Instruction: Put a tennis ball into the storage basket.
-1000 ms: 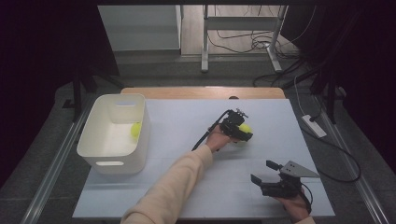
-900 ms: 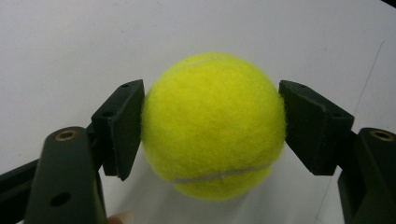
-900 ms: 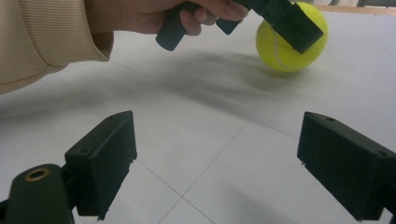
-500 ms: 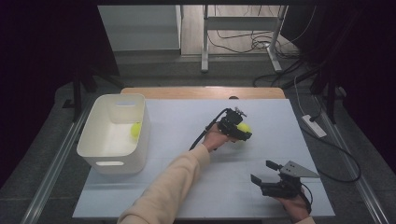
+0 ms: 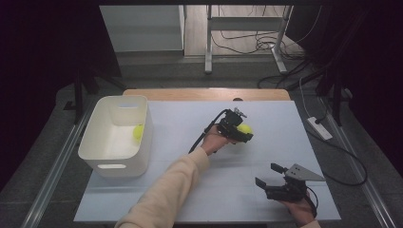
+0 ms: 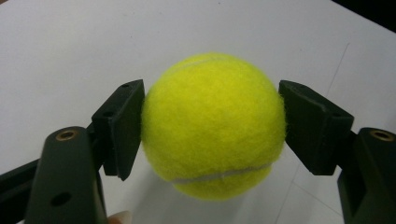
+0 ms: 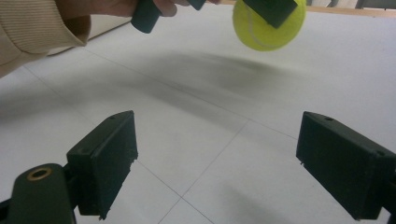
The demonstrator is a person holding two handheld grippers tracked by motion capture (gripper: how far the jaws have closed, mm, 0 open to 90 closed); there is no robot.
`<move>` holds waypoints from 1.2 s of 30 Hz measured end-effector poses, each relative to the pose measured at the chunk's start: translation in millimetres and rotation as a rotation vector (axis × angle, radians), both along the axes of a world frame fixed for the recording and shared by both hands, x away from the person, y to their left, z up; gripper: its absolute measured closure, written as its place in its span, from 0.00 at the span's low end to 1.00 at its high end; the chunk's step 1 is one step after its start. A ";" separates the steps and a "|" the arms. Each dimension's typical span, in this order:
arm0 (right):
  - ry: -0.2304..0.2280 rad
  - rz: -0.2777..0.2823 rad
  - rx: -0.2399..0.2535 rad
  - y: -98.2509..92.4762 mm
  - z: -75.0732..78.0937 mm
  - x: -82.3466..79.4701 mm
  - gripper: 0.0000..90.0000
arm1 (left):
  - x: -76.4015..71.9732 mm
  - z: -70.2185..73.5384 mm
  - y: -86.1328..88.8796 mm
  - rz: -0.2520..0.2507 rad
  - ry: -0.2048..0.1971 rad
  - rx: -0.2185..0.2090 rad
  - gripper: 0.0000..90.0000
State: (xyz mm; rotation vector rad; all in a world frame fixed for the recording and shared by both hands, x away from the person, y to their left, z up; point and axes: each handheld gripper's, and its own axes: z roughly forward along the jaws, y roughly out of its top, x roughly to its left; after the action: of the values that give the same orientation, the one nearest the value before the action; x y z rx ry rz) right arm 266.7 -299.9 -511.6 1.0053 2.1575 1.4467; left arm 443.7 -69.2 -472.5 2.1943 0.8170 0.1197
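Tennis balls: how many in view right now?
2. One tennis ball is clamped in the left gripper above the table; another ball lies in the white bin. None seem hidden.

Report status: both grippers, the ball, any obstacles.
Left gripper shut on tennis ball, off the table. Right gripper open, empty. Second ball in white bin. Nothing between.
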 end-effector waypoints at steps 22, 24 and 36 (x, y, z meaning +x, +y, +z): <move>0.000 -0.011 -0.004 0.0 -0.2 0.3 0.14 | -15.3 13.6 23.8 -0.008 -0.031 -0.026 0.30; -0.001 -0.011 -0.005 0.0 -0.2 0.3 0.14 | -17.0 15.3 25.5 -0.010 -0.037 -0.024 0.30; -0.002 -0.010 -0.010 0.2 -0.5 0.4 0.14 | -24.6 24.9 41.1 -0.001 -0.056 -0.028 0.30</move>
State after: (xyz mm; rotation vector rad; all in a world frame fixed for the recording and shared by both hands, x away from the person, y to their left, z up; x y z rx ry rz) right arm 267.1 -299.7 -512.2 1.0097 2.1536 1.4306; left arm 419.2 -28.1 -447.6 2.1552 0.7818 0.1668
